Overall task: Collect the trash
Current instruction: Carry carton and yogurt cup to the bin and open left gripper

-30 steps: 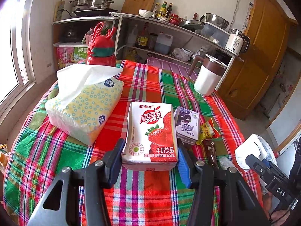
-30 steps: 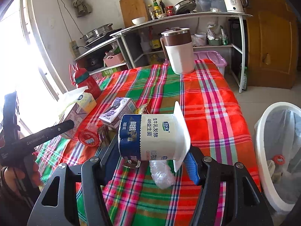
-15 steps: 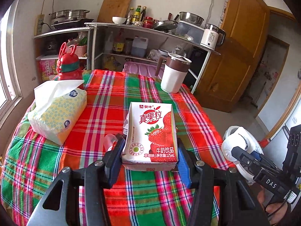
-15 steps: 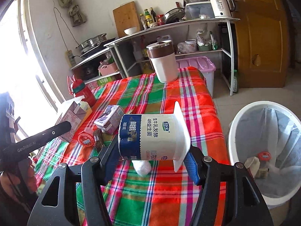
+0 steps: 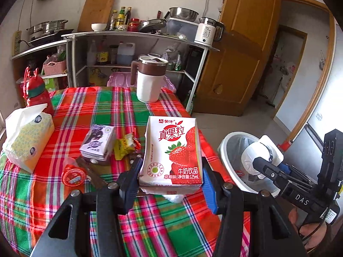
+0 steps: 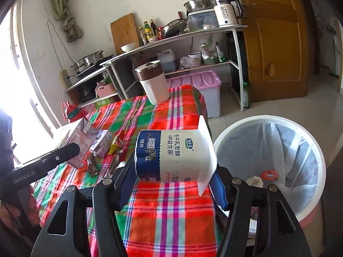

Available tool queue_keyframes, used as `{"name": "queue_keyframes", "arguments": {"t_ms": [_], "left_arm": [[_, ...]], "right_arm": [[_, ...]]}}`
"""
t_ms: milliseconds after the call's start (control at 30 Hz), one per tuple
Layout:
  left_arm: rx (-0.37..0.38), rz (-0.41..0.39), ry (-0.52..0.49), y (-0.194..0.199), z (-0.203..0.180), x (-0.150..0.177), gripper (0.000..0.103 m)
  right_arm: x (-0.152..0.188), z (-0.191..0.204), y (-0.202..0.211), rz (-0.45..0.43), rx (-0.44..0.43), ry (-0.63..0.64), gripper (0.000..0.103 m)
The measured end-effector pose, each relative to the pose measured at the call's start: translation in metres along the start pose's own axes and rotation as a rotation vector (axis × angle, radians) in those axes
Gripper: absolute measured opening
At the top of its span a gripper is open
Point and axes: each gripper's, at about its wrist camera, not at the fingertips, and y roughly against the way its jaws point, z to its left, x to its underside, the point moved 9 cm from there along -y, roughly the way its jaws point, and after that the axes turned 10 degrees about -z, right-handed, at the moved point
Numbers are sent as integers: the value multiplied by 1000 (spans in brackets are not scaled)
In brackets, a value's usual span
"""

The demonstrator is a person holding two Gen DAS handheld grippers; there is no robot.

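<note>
Right wrist view: right tongs (image 6: 171, 184) clamped on yogurt cup (image 6: 174, 155), sideways; bin (image 6: 231, 130) just right of tongs. Advice: carry over rim before release. Left tongs (image 5: 170, 182) clamped on milk carton (image 5: 173, 152), above worktop (image 5: 103, 109); bin right of them.

A lived-in home kitchen.
Far shelves (image 5: 137, 35) hold pans, oil bottles and a kettle (image 5: 206, 31); a plaid-clothed worktop (image 5: 90, 107) sits near.
</note>
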Motion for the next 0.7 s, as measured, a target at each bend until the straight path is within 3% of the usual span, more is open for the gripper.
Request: {"name": "queue_keyframes", "arguments": {"t_ms": [700], "left_arm": [[203, 120, -139, -55, -147, 34, 54]], "right_arm": [[1, -131, 26, 23, 191, -78, 62]]}}
